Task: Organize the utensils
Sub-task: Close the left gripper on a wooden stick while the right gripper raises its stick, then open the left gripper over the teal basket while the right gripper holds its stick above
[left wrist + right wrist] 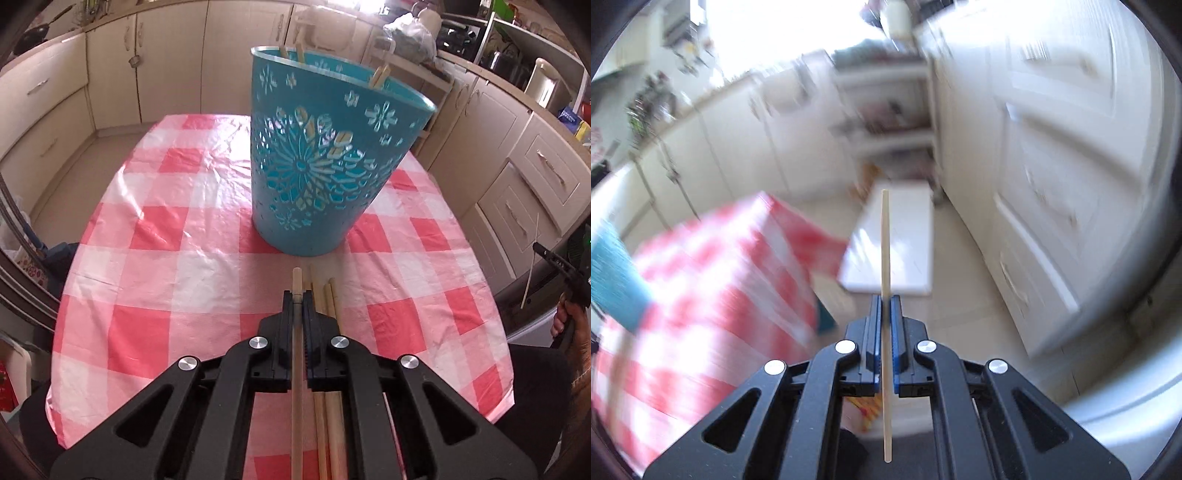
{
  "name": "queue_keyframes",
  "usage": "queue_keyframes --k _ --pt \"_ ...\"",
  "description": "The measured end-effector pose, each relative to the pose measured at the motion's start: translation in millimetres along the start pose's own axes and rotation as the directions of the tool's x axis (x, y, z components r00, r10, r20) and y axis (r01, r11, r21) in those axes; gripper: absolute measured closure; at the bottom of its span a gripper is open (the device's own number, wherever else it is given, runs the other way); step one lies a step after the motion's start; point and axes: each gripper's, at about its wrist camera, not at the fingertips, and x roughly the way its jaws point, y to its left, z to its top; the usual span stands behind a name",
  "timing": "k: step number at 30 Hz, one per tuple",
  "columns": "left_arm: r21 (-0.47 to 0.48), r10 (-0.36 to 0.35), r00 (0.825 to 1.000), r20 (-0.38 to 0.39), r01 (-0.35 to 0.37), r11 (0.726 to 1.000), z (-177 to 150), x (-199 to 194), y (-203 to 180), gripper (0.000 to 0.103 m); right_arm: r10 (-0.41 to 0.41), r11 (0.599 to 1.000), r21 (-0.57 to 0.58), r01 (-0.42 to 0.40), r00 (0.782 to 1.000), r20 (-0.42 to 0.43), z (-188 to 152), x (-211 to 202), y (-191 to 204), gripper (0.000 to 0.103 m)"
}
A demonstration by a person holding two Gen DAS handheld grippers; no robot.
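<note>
A teal cut-out bucket [314,162] stands on the red-and-white checked table [166,229], with wooden utensil handles [380,75] poking above its rim. My left gripper [296,295] is shut on a wooden stick [296,284], low over the table just in front of the bucket. Several more wooden sticks [327,295] lie on the cloth beside it. My right gripper [885,299] is shut on a thin wooden stick [885,240], held off the table's right side over the floor; it also shows at the right edge of the left wrist view [554,262]. The right wrist view is motion-blurred; the bucket [613,273] shows at its left.
Cream kitchen cabinets [532,177] ring the table. A cluttered counter [480,44] runs along the back right. A white low bench or board [897,251] stands on the floor beyond the table's corner [768,236].
</note>
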Motion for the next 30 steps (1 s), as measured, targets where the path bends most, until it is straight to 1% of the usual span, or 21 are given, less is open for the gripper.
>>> queue_keyframes --k 2,3,4,6,8,9,11,12,14,15,17,19,20,21,22,23,24,26,27,30 --pt "-0.017 -0.022 0.999 0.043 0.023 1.0 3.6 -18.6 4.5 0.098 0.054 0.999 -0.006 -0.054 0.997 0.06 15.9 -19.4 23.5 0.098" --pt "-0.024 -0.04 0.996 0.079 0.042 0.999 8.6 -30.6 5.6 0.098 0.092 0.996 -0.006 -0.092 0.992 0.09 22.4 -30.7 36.4 0.098" --pt "-0.025 -0.055 0.992 0.112 0.059 0.998 13.9 -40.5 6.3 0.098 0.129 0.992 -0.004 -0.129 0.986 0.11 26.7 -38.7 45.8 0.098" --pt "-0.016 -0.081 0.977 0.196 0.086 0.996 31.0 -61.9 5.1 0.098 0.204 0.978 -0.001 -0.206 0.968 0.143 36.2 -51.0 66.8 0.098" --pt "-0.003 -0.102 0.951 0.291 0.107 0.994 56.4 -84.0 3.1 0.098 0.283 0.958 0.0 -0.287 0.944 0.168 37.9 -59.1 94.6 0.098" --pt "0.0 -0.112 0.937 0.331 0.119 0.993 68.0 -92.6 2.0 0.098 0.316 0.947 0.001 -0.321 0.933 0.174 37.4 -56.0 105.3 0.098" --pt "0.011 -0.127 0.901 0.416 0.134 0.991 93.4 -108.7 -2.7 0.098 0.383 0.921 -0.005 -0.389 0.906 0.181 36.6 -61.9 131.8 0.098" --pt "0.018 -0.129 0.879 0.459 0.136 0.991 108.0 -114.8 -6.2 0.098 0.405 0.912 -0.011 -0.41 0.896 0.183 36.3 -63.8 140.2 0.098" --pt "0.017 -0.128 0.842 0.524 0.14 0.99 134.2 -120.4 -12.8 0.098 0.455 0.888 -0.017 -0.46 0.871 0.186 38.8 -66.6 160.9 0.098" --pt "0.013 -0.126 0.827 0.548 0.142 0.99 145.2 -120.5 -14.6 0.098 0.477 0.876 -0.018 -0.482 0.859 0.186 42.9 -71.7 170.5 0.098" --pt "-0.003 -0.114 0.799 0.59 0.143 0.99 165.5 -116.4 -18.0 0.098 0.503 0.86 -0.015 -0.509 0.843 0.19 45.0 -70.8 183.1 0.098" --pt "-0.021 -0.105 0.78 0.618 0.149 0.989 180.1 -110.2 -21.9 0.098 0.519 0.848 0.0 -0.53 0.831 0.201 48.2 -76.0 189.6 0.098" --pt "-0.029 -0.098 0.773 0.627 0.149 0.988 185.4 -105.9 -23.6 0.098 0.524 0.844 0.009 -0.537 0.826 0.207 49.8 -75.7 192.0 0.098" --pt "-0.038 -0.089 0.767 0.636 0.146 0.989 191.4 -100.8 -25.6 0.098 0.527 0.841 0.015 -0.541 0.824 0.209 50.2 -75.3 195.3 0.098" --pt "-0.044 -0.08 0.765 0.639 0.14 0.989 195.6 -94.7 -26.9 0.098 0.53 0.838 0.02 -0.546 0.821 0.212 52.4 -72.5 197.4 0.098" --pt "-0.051 -0.065 0.765 0.641 0.126 0.991 199.4 -86.3 -28.4 0.098 0.531 0.837 0.022 -0.547 0.82 0.214 51.5 -72.5 199.0 0.098" --pt "-0.055 -0.053 0.768 0.638 0.115 0.992 201.2 -78.5 -28.8 0.098 0.532 0.836 0.022 -0.549 0.819 0.216 50.9 -73.0 199.4 0.098" --pt "-0.064 -0.036 0.783 0.621 0.096 0.993 203.2 -61.8 -28.2 0.098 0.535 0.833 0.022 -0.552 0.816 0.22 53.2 -70.9 203.9 0.098" --pt "-0.068 -0.027 0.794 0.607 0.086 0.994 203.3 -52.8 -27.8 0.098 0.536 0.833 0.021 -0.553 0.815 0.222 53.2 -71.0 206.5 0.098" --pt "-0.072 -0.009 0.812 0.584 0.063 0.995 193.5 -37.0 -24.0 0.098 0.543 0.828 0.014 -0.561 0.808 0.227 56.0 -68.6 212.6 0.098"
